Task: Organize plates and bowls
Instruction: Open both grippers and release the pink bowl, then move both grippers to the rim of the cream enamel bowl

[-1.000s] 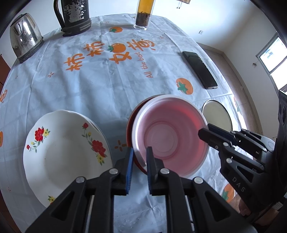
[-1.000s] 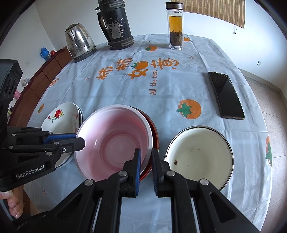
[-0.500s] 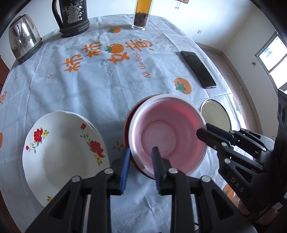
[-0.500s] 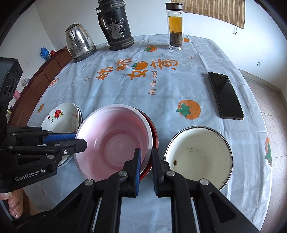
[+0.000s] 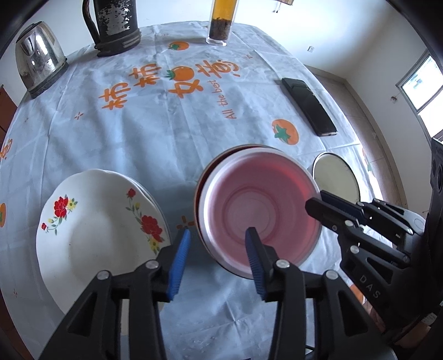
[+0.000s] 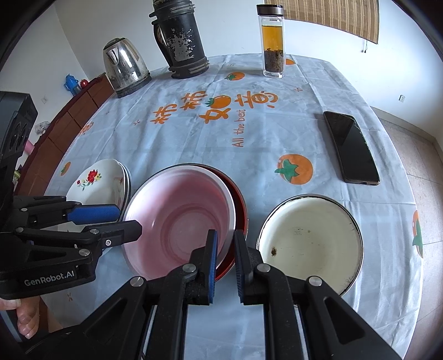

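Observation:
A pink bowl (image 5: 257, 202) (image 6: 180, 218) sits nested in a red bowl (image 5: 197, 193) (image 6: 241, 205) on the tablecloth. My left gripper (image 5: 218, 231) (image 6: 128, 220) straddles the pink bowl's near-left rim. Its jaws are opening and the pads stand clear of the rim. My right gripper (image 6: 225, 234) (image 5: 314, 199) is shut on the pink bowl's opposite rim, with the red rim close beside it. A stack of white floral plates (image 5: 97, 221) (image 6: 94, 180) lies to the left. A cream enamel plate (image 5: 335, 177) (image 6: 310, 238) lies to the right.
At the table's far side stand a steel kettle (image 5: 38, 63), a black jug (image 5: 116, 25) and a tea bottle (image 5: 221, 22). A black phone (image 5: 308, 106) lies at the right. A person's hand (image 6: 25, 318) holds the left gripper.
The left gripper's jaws have spread from shut on the pink bowl's rim to wide apart. The right gripper has kept its grip and place.

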